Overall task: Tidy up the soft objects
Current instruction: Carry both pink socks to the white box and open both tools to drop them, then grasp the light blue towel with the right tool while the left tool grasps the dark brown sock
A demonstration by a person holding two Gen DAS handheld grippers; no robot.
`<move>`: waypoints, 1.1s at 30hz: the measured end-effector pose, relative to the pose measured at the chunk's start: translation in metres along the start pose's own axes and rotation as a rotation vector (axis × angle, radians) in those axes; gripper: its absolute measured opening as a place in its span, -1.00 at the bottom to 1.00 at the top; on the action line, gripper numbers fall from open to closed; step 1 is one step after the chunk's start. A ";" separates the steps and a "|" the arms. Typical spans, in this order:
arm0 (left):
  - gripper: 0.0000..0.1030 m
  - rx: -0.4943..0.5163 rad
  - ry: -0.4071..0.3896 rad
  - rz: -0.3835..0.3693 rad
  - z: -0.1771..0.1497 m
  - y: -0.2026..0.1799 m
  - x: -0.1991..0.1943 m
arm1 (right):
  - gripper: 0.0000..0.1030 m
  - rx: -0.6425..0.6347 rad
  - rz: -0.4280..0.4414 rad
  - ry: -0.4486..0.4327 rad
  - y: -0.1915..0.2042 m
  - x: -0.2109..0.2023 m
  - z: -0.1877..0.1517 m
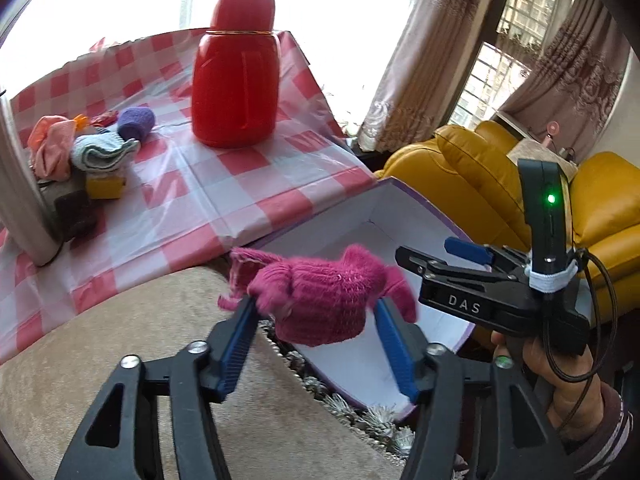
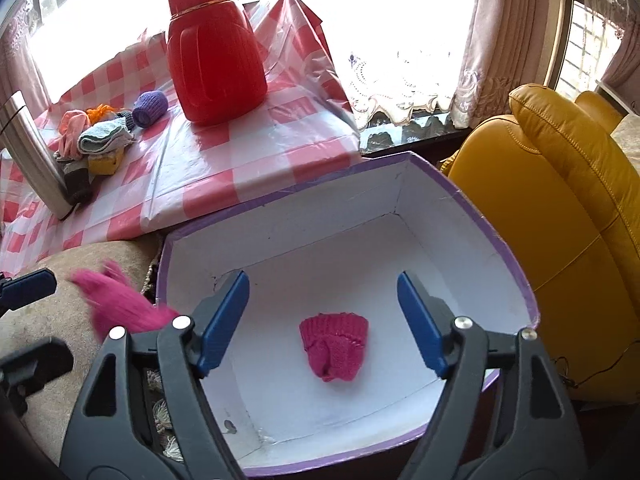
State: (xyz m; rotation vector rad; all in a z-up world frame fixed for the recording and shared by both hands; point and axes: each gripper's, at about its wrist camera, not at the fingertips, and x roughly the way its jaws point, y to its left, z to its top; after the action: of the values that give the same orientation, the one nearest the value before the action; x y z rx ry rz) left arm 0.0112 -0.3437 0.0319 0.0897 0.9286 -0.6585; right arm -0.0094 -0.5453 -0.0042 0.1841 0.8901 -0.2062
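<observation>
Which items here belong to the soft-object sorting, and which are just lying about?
Job items: pink knit glove between the left gripper fingers; second pink glove inside the white box; pile of socks and cloths; open right gripper.

Bystanders: red flask, steel thermos, yellow sofa.

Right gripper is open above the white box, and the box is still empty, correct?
Not empty. The right wrist view shows one pink knitted item already lying on the floor of the white box. The right gripper is indeed open above it.
</observation>
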 end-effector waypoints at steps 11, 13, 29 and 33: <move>0.77 0.079 0.018 0.027 -0.003 -0.013 0.002 | 0.57 0.007 -0.007 0.020 -0.004 0.006 -0.005; 0.92 0.085 -0.002 0.044 -0.002 -0.012 0.000 | 0.57 0.003 0.009 0.017 -0.002 0.006 -0.005; 0.94 0.033 -0.074 0.467 0.017 0.065 -0.025 | 0.57 -0.090 0.166 0.052 0.053 0.017 -0.002; 0.85 0.060 -0.040 0.632 0.028 0.084 -0.015 | 0.57 -0.111 0.207 0.045 0.073 0.022 0.011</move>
State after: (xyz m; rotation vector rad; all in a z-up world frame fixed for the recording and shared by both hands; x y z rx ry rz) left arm 0.0723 -0.2784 0.0434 0.4047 0.7818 -0.1000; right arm 0.0307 -0.4797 -0.0098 0.1771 0.9176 0.0402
